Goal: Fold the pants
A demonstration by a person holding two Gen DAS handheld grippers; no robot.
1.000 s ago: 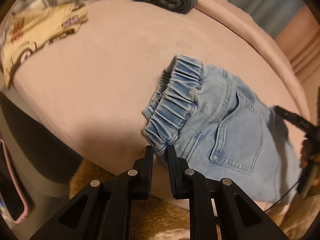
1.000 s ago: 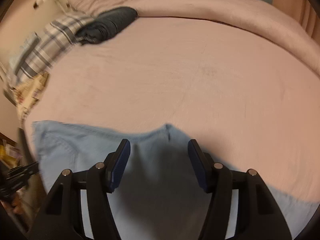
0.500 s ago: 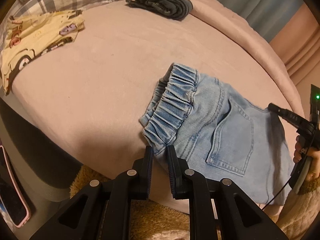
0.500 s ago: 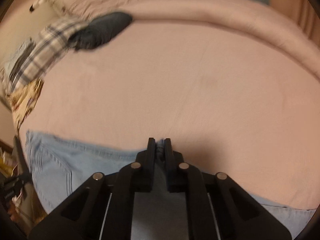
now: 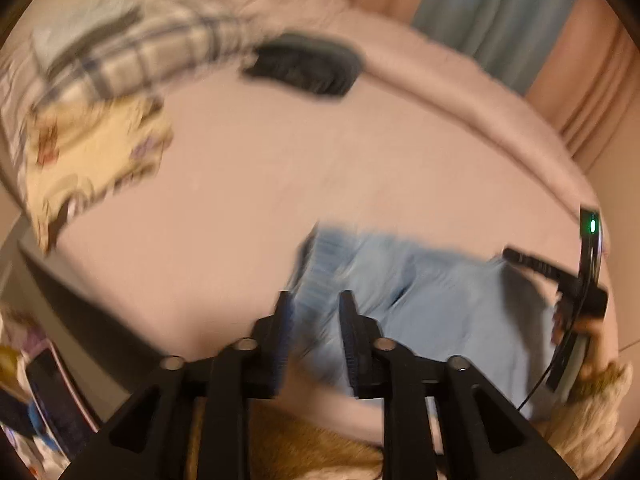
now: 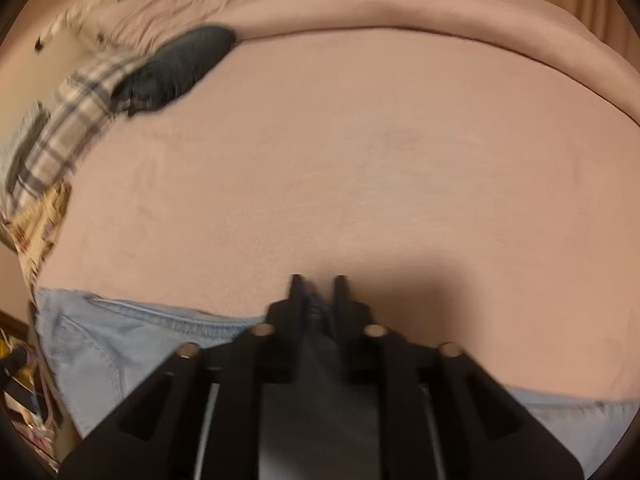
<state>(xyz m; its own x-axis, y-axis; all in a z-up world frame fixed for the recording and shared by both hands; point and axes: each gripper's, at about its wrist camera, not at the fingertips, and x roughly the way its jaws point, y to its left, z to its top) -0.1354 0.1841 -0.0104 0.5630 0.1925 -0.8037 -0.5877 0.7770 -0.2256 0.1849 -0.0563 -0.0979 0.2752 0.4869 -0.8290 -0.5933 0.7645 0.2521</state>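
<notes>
On the pink bed (image 6: 360, 160), my right tongs (image 6: 318, 284) pinch the jeans (image 6: 120, 340); left tongs (image 5: 316, 304) (at 6 o'clock) gape around the waistband (image 5: 324, 256), which may slump unheld.

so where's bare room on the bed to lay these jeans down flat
The wide pink sheet between the jeans and the rolled duvet is bare. The left side is crowded: dark folded garment, plaid cloth, yellow printed cloth.
</notes>
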